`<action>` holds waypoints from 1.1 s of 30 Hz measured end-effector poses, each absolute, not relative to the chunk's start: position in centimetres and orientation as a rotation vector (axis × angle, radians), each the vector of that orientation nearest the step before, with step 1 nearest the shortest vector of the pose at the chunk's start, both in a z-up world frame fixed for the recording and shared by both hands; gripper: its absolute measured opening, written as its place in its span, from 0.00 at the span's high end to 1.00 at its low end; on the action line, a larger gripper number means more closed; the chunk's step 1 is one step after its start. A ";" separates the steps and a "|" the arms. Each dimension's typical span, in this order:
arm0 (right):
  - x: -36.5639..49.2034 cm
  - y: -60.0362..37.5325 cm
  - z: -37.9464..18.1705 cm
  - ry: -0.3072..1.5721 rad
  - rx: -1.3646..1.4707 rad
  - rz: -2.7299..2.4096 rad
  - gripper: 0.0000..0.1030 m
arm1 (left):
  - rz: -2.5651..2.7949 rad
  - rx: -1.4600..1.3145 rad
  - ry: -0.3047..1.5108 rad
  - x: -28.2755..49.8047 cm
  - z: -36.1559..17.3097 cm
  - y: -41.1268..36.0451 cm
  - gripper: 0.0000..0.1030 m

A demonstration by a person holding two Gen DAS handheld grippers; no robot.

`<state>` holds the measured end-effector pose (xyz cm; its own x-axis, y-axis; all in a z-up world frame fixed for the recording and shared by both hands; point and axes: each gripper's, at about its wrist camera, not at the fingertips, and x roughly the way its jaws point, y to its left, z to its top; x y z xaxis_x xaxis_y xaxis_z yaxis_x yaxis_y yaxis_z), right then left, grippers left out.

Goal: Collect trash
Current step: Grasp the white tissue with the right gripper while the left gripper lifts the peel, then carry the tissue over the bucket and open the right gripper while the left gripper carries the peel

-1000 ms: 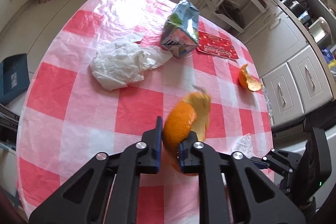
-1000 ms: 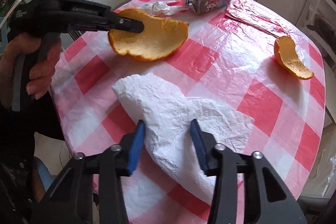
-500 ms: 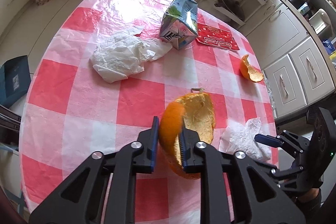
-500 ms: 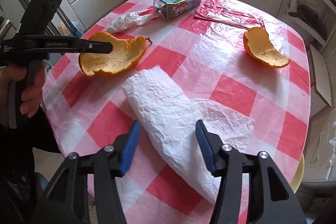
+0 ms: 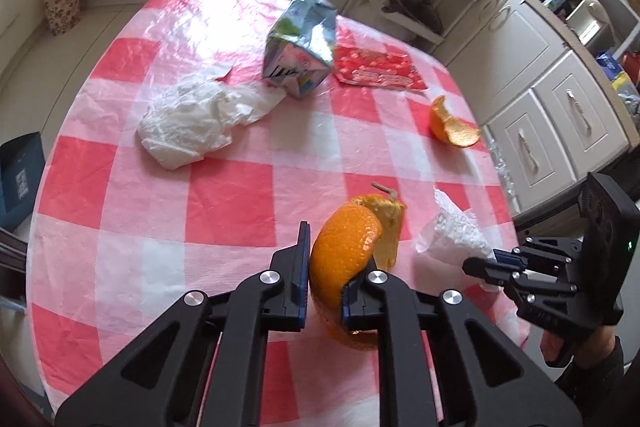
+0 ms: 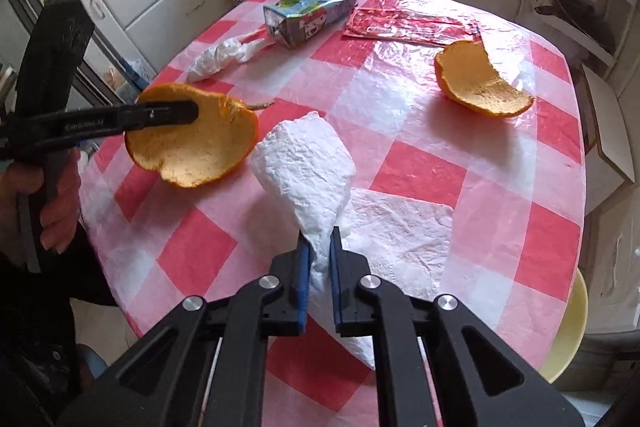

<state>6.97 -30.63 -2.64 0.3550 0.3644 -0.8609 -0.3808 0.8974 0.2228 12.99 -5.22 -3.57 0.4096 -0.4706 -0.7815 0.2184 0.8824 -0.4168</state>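
Note:
My left gripper (image 5: 324, 267) is shut on a large orange peel (image 5: 346, 259) and holds it above the red-and-white checked table (image 5: 224, 203). The peel also shows in the right wrist view (image 6: 196, 143), with the left gripper (image 6: 188, 111) clamped on its rim. My right gripper (image 6: 319, 255) is shut on a white paper napkin (image 6: 308, 167), its free part bunched up above the table. The napkin also shows in the left wrist view (image 5: 452, 231), with the right gripper (image 5: 480, 267) on it.
A second orange peel (image 6: 480, 87), a crushed milk carton (image 6: 312, 11), a red wrapper (image 6: 408, 25) and a crumpled white plastic bag (image 5: 192, 123) lie on the table. Kitchen cabinets (image 5: 552, 115) stand past the table's right edge. A yellow rim (image 6: 572, 327) shows below that edge.
My right gripper has closed on the napkin and pulled it up into a bunch. My left gripper has kept hold of the orange peel and turned it slightly.

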 end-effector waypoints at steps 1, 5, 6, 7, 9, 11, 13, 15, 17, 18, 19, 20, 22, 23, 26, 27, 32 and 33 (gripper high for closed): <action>6.9 -31.2 -2.1 1.094 0.016 0.482 0.91 | -0.451 -0.270 1.046 12.8 -3.2 -5.3 0.90; 7.0 -33.8 -0.4 1.035 0.174 0.462 0.91 | -0.500 -0.282 0.968 11.8 -1.4 -5.9 0.90; 6.9 -34.7 0.0 1.018 0.217 0.451 0.91 | -0.509 -0.278 0.951 11.5 -1.0 -6.1 0.90; 6.9 -35.5 0.2 1.006 0.249 0.439 0.91 | -0.515 -0.277 0.943 11.3 -0.8 -6.2 0.90; 6.8 -37.1 0.6 0.984 0.302 0.404 0.91 | -0.523 -0.276 0.930 10.9 -0.4 -6.7 0.90; 6.8 -39.2 0.9 0.954 0.366 0.350 0.91 | -0.534 -0.277 0.926 10.6 -0.2 -7.3 0.90; 6.8 -41.4 1.1 0.925 0.422 0.287 0.91 | -0.548 -0.281 0.918 10.4 0.0 -7.8 0.90; 6.6 -43.8 1.3 0.891 0.469 0.219 0.91 | -0.570 -0.284 0.903 9.9 0.4 -8.7 0.90; 6.2 -46.3 1.5 0.858 0.523 0.157 0.91 | -0.588 -0.278 0.885 9.5 0.8 -9.6 0.90; 5.9 -47.5 1.5 0.843 0.546 0.129 0.91 | -0.600 -0.270 0.873 9.2 1.1 -10.3 0.90; 5.7 -48.5 1.5 0.834 0.566 0.109 0.91 | -0.606 -0.263 0.867 9.0 1.3 -10.8 0.90; 5.5 -49.4 1.4 0.828 0.585 0.091 0.91 | -0.614 -0.253 0.857 8.7 1.5 -11.5 0.90; 5.0 -50.6 1.1 0.820 0.606 0.060 0.91 | -0.623 -0.235 0.847 8.3 1.8 -12.6 0.90; 4.7 -51.1 0.9 0.820 0.614 0.049 0.91 | -0.628 -0.221 0.842 8.0 1.8 -13.4 0.90; 4.3 -52.2 0.1 0.827 0.627 0.015 0.91 | -0.642 -0.186 0.832 7.4 1.9 -15.3 0.90; 4.2 -52.5 -0.1 0.830 0.627 0.004 0.91 | -0.646 -0.179 0.829 7.2 1.9 -15.7 0.90; 4.6 -55.0 -3.4 0.888 0.626 -0.092 0.91 | -0.669 -0.133 0.820 6.5 1.7 -18.2 0.90; 4.8 -55.7 -4.5 0.908 0.634 -0.116 0.91 | -0.672 -0.126 0.819 6.3 1.7 -18.5 0.90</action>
<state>4.83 -55.68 -4.54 0.6223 0.1662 -0.7649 0.3529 0.8127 0.4637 6.32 -18.49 1.65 0.4902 -0.5983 -0.6338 0.5044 0.7878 -0.3535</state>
